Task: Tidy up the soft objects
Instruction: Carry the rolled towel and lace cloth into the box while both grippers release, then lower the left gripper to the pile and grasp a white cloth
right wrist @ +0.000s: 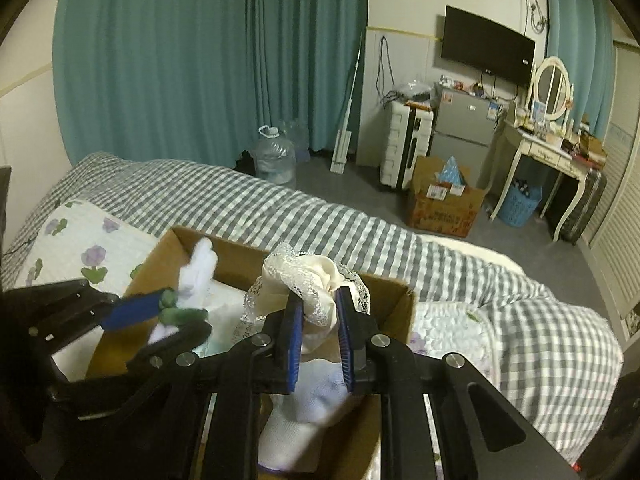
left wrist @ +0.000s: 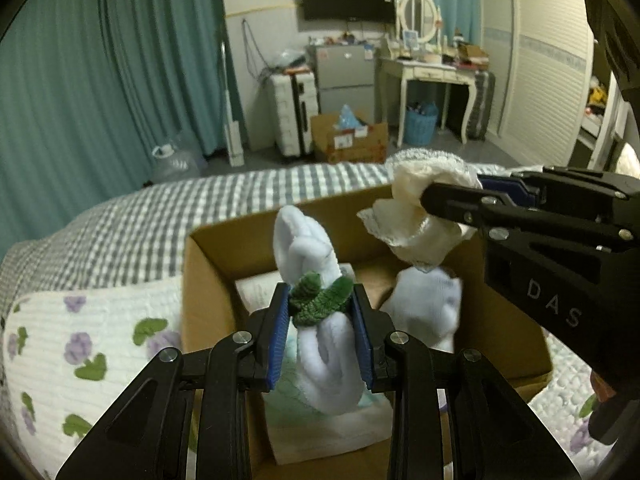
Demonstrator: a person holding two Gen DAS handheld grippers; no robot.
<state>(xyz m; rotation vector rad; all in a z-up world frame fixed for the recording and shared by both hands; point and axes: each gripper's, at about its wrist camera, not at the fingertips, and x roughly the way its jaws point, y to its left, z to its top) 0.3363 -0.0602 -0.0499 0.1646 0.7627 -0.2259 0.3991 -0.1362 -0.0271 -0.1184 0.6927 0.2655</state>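
Bedroom, checked bed (right wrist: pixel 280 208): cardboard box (left wrist: pixel 208 280) part-filled.
Left gripper (left wrist: pixel 322 332) clamped white sock (left wrist: pixel 320 344), right gripper (right wrist: pixel 318 332) clamped lace cloth (right wrist: pixel 316 280), both over box, unreleased.

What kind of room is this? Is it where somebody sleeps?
Most likely a bedroom, yes. There is a bed with a grey checked cover, a white dressing table with an oval mirror, and a TV on the wall.

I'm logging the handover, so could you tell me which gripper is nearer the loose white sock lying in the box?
Right. The right gripper, shut on the cream lace cloth, hangs just above the white sock; the left gripper, gripping a green-banded bundle, sits off to its side.
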